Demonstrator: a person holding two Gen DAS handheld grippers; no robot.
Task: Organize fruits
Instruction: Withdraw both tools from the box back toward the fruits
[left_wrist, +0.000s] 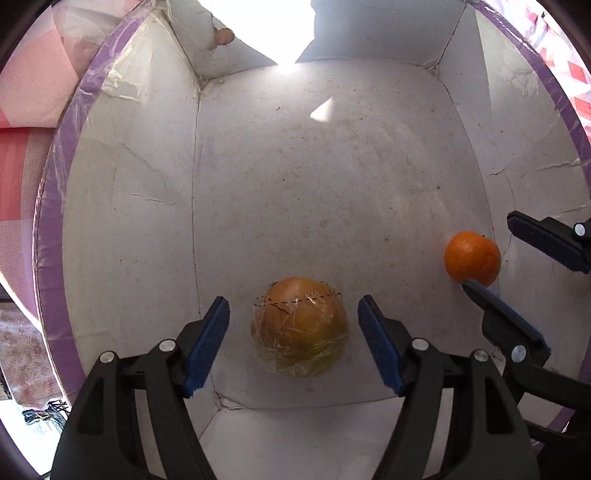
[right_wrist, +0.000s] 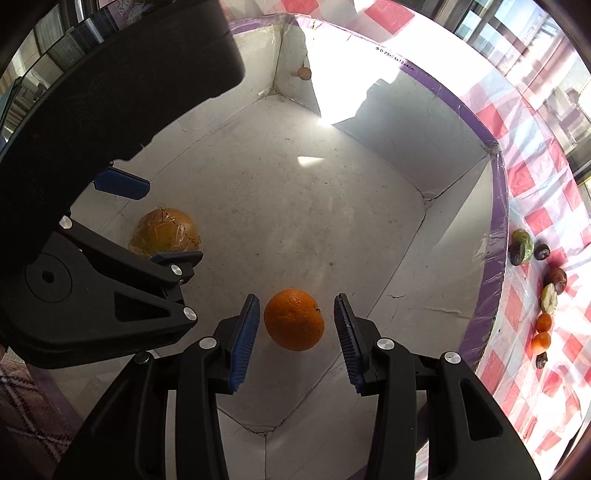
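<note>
A white cardboard box with a purple rim holds two fruits. A large plastic-wrapped orange-yellow fruit lies on the box floor between the open fingers of my left gripper; the pads do not touch it. A small orange lies between the open fingers of my right gripper, also untouched. In the left wrist view the orange sits at the right with the right gripper around it. In the right wrist view the wrapped fruit lies behind the left gripper.
Outside the box, on a red-and-white checked cloth, lie several small fruits: a green one, dark ones and small oranges. A small brown thing sticks to the far box corner. The box walls rise on all sides.
</note>
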